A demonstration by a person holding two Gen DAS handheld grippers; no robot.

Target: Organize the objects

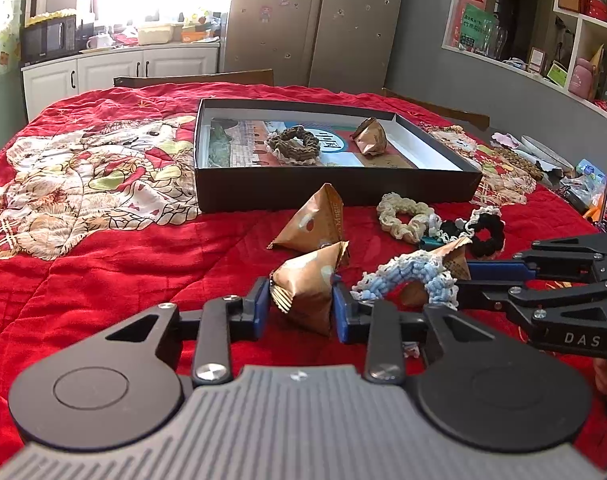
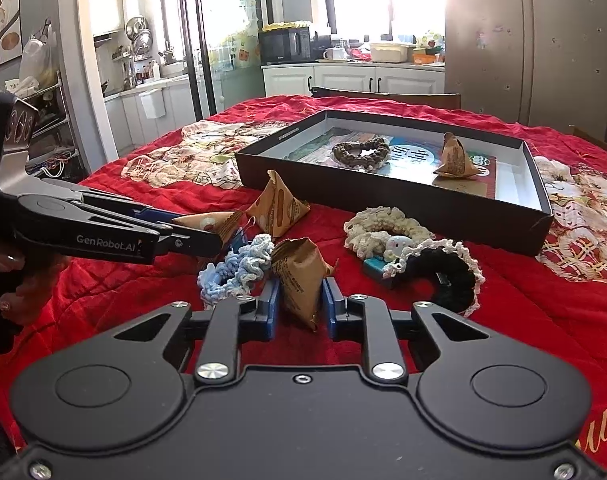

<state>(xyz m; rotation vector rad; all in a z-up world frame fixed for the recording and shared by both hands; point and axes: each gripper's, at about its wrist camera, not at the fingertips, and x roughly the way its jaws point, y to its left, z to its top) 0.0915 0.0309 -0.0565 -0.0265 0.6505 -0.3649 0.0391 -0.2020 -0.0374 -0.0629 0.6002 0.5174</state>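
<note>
Claws first: the left claw (image 1: 301, 304) pinches 1 brown paper packet (image 1: 307, 284), the right claw (image 2: 301, 304) pinches another packet (image 2: 301, 276) beside a blue scrunchie (image 2: 235, 268). Farther back on the red-covered counter (image 1: 103, 280), a black box (image 1: 327, 190) holds a brown scrunchie (image 1: 293, 146).

Home kitchen-dining room, as I see it: white cabinets (image 1: 115, 70) at 11 o'clock, microwave (image 1: 47, 40), fridge (image 1: 315, 20) at 12, cluttered shelves (image 1: 543, 28) at 2.
</note>
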